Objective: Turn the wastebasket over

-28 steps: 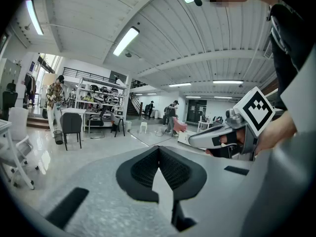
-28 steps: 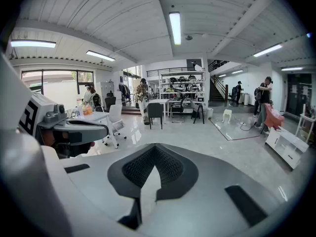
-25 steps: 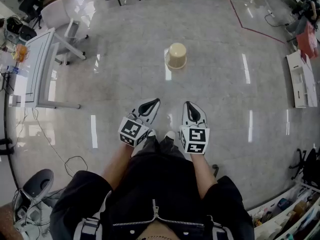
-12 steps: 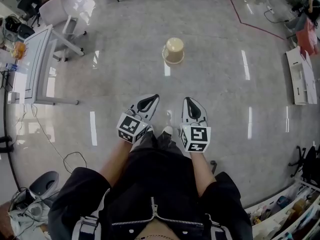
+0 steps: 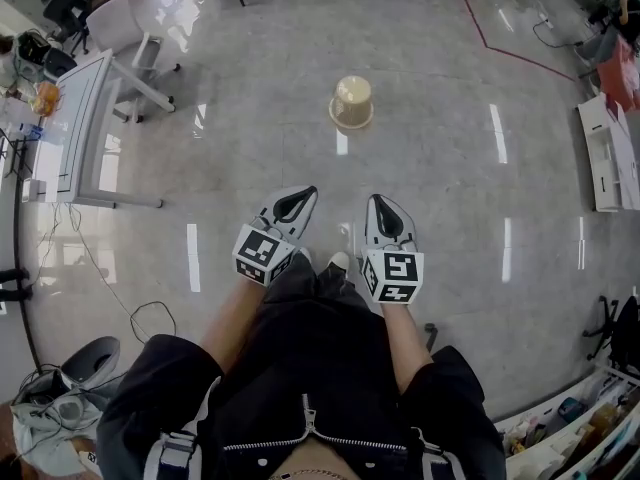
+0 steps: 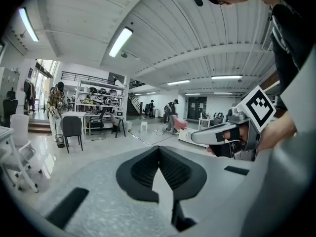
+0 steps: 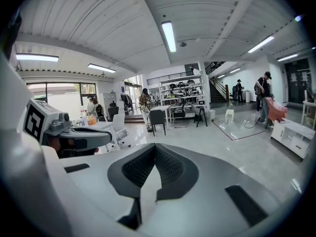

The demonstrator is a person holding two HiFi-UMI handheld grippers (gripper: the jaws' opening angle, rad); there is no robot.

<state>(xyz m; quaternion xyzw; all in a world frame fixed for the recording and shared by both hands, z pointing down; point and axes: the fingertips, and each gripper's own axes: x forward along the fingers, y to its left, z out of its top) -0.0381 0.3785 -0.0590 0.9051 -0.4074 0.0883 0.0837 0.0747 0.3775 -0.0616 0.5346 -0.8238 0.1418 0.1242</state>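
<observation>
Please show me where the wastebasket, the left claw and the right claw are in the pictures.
wastebasket point(image 5: 352, 112), head view, on its beige side wall.
left claw point(image 5: 308, 194), head view, at its closed tips.
right claw point(image 5: 373, 201), head view, at its closed tips.

The wastebasket point(image 5: 351, 102) stands on the floor point(image 5: 470, 268), ahead of both grippers and well apart from them. The left gripper point(image 5: 308, 192) and the right gripper point(image 5: 375, 201) are side by side, near each other, in front of the person's legs point(image 5: 320, 308). A desk point(image 5: 75, 138) stands at the far left, with a chair point(image 5: 135, 38) beyond it. A cabinet point(image 5: 607, 158) stands at the far right. A cable point(image 5: 120, 313) lies on the floor at the lower left, nearer than the desk
</observation>
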